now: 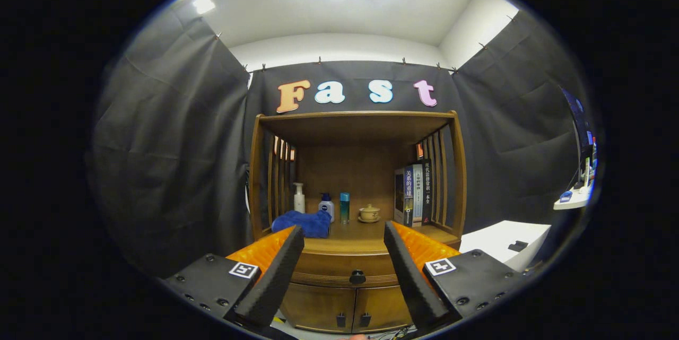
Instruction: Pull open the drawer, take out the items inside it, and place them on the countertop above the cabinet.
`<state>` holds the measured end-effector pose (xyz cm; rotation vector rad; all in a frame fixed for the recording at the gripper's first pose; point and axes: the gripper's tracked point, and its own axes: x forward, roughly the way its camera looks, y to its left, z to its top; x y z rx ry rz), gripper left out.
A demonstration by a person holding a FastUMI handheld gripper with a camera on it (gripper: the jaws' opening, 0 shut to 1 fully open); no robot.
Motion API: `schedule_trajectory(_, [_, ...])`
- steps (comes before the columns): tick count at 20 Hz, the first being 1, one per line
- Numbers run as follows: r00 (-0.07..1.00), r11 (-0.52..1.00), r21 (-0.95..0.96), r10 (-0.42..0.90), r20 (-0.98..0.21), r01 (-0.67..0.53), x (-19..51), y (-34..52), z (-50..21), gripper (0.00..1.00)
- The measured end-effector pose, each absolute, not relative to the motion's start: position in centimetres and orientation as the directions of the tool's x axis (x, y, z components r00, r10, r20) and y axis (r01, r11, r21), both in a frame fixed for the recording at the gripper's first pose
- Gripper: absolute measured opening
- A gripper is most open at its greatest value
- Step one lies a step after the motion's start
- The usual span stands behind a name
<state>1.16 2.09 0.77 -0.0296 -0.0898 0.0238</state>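
Note:
A wooden cabinet (pixel 356 181) stands ahead against the black cloth. Its drawer (pixel 345 266) is closed, with a dark round knob (pixel 357 277) at the middle of its front, seen between my fingers and some way beyond them. The countertop (pixel 355 236) lies just above the drawer, inside the open shelf niche. My gripper (pixel 345 234) is open, its two black-padded fingers (pixel 276 271) spread wide with nothing between them. What lies inside the drawer is hidden.
On the countertop sit a blue cloth (pixel 303 223), a white pump bottle (pixel 299 198), a white-and-blue bottle (pixel 327 206), a teal bottle (pixel 345 207), a small lidded cup (pixel 369 213) and upright books (pixel 414 194). Two lower doors (pixel 347 308) are closed. A white table (pixel 504 242) stands at the right.

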Motion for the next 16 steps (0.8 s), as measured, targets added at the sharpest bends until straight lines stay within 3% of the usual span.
schedule_trajectory(5, [0.998, 0.997, -0.072, 0.010, 0.058, -0.006, 5.8, 1.2, -2.3, 0.98])
schedule_trajectory(8, [0.997, 0.994, -0.083, -0.066, 0.039, 0.069, 8.3, -0.8, -5.1, 0.98])
schedule_trajectory(16, [0.996, 0.999, -0.036, -0.027, -0.089, 0.024, 13.7, -1.2, -14.4, 0.98])
